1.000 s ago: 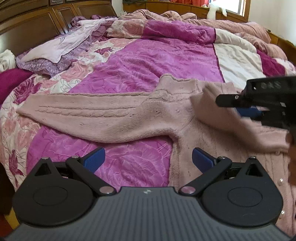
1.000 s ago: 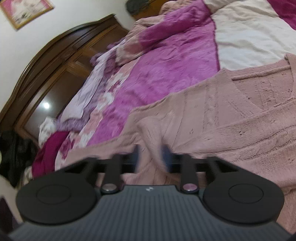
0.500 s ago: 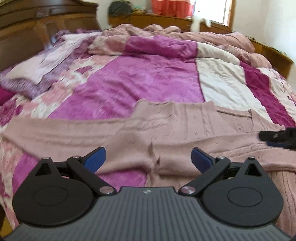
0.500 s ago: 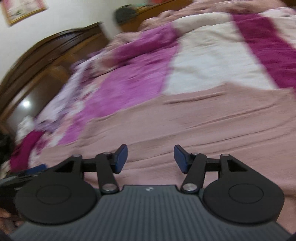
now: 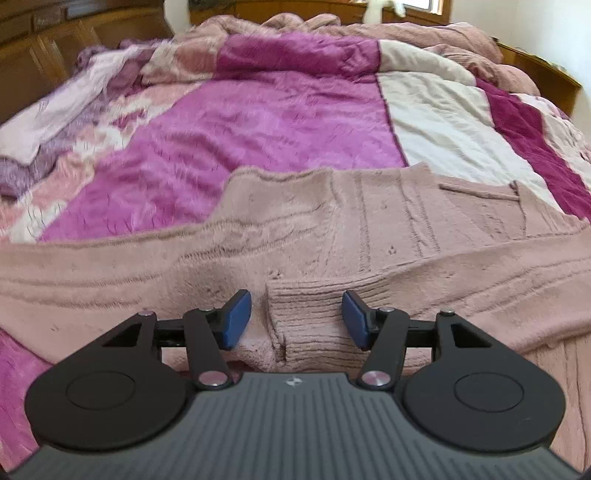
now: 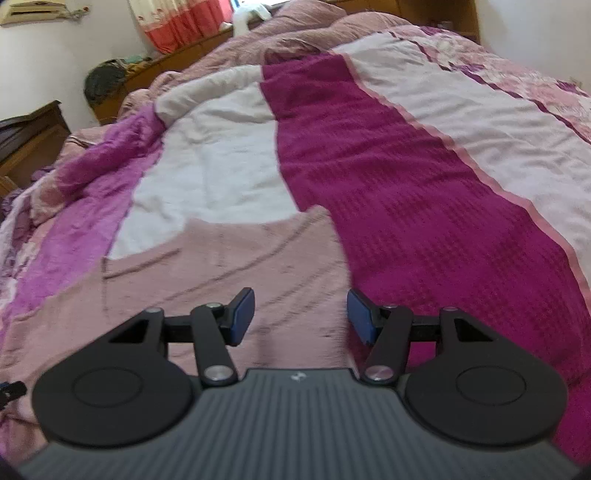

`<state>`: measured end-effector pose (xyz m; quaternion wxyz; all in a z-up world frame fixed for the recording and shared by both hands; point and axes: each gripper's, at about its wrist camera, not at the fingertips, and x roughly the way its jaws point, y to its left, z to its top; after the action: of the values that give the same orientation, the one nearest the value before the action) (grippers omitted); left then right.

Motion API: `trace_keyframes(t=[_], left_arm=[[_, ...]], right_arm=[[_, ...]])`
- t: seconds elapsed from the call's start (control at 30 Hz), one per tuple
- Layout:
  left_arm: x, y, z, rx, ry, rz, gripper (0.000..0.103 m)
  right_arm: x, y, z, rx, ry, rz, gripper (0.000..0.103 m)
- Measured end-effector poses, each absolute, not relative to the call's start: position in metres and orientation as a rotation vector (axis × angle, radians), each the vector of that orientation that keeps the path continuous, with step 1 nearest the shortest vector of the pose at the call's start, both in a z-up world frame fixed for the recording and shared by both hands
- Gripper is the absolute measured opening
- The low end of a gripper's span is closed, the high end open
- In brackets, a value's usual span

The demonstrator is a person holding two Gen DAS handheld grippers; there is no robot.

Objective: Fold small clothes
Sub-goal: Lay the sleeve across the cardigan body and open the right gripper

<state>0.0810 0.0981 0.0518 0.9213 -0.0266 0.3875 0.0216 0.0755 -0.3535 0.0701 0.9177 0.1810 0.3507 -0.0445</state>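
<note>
A dusty-pink knitted sweater [image 5: 332, 221] lies spread on the bed, one sleeve stretched to the left and one folded across its body. That folded sleeve's ribbed cuff [image 5: 306, 317] lies between the blue pads of my left gripper [image 5: 297, 319], which is open and low over it. In the right wrist view the sweater [image 6: 221, 266] fills the lower left. My right gripper [image 6: 301, 315] is open and empty over the sweater's right edge, where it meets the magenta quilt.
The bed is covered by a patchwork quilt [image 5: 258, 122] in magenta, pink and white. Crumpled lilac clothes [image 5: 55, 122] lie at the far left. A wooden headboard [image 5: 55, 40] and a bunched pink blanket [image 5: 406, 33] are behind. A dark magenta stripe [image 6: 406, 203] runs right of the sweater.
My right gripper let go of the sleeve it had carried across the sweater and swung right, now open. My left gripper moved forward and down onto the cuff and its jaws narrowed.
</note>
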Motion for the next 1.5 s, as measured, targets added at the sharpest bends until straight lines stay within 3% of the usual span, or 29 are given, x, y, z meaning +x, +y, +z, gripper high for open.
trace_keyframes(t=[0.23, 0.47, 0.53, 0.57, 0.6, 0.77, 0.93, 1.03, 1.1, 1.17, 1.43, 1.47, 1.5], left_arm=[[0.089, 0.102, 0.041, -0.129, 0.769, -0.004, 0.060], [0.084, 0.096, 0.045, -0.122, 0.737, -0.060, 0.012], [0.083, 0.097, 0.051, -0.140, 0.713, -0.068, 0.010], [0.082, 0.097, 0.057, -0.134, 0.687, -0.069, 0.010], [0.081, 0.095, 0.064, -0.128, 0.657, -0.072, 0.010], [0.091, 0.089, 0.090, -0.092, 0.571, -0.066, 0.010], [0.123, 0.087, 0.070, -0.056, 0.684, -0.036, 0.011], [0.134, 0.088, 0.047, -0.043, 0.759, 0.008, 0.018], [0.131, 0.087, 0.044, -0.010, 0.746, 0.031, 0.037], [0.131, 0.086, 0.045, 0.019, 0.746, 0.053, 0.047], [0.111, 0.110, 0.071, -0.103, 0.769, 0.034, 0.048], [0.107, 0.111, 0.075, -0.107, 0.765, 0.039, 0.048], [0.102, 0.113, 0.079, -0.108, 0.760, 0.045, 0.048]], right_arm=[[0.094, -0.359, 0.057, 0.334, 0.729, -0.092, 0.058], [0.104, -0.365, 0.051, 0.388, 0.700, -0.073, 0.057], [0.103, -0.365, 0.049, 0.381, 0.671, -0.080, 0.033], [0.103, -0.364, 0.049, 0.372, 0.665, -0.077, 0.018], [0.102, -0.364, 0.050, 0.370, 0.650, -0.080, 0.015], [0.092, -0.363, 0.057, 0.342, 0.551, -0.151, 0.010], [0.100, -0.370, 0.050, 0.328, 0.567, -0.185, 0.005], [0.102, -0.372, 0.045, 0.338, 0.591, -0.166, 0.007], [0.103, -0.373, 0.044, 0.344, 0.602, -0.162, 0.009], [0.104, -0.374, 0.045, 0.351, 0.611, -0.158, 0.010], [0.084, -0.376, 0.078, 0.428, 0.576, -0.114, 0.011], [0.082, -0.374, 0.083, 0.421, 0.578, -0.109, 0.016], [0.078, -0.372, 0.089, 0.414, 0.576, -0.103, 0.034]])
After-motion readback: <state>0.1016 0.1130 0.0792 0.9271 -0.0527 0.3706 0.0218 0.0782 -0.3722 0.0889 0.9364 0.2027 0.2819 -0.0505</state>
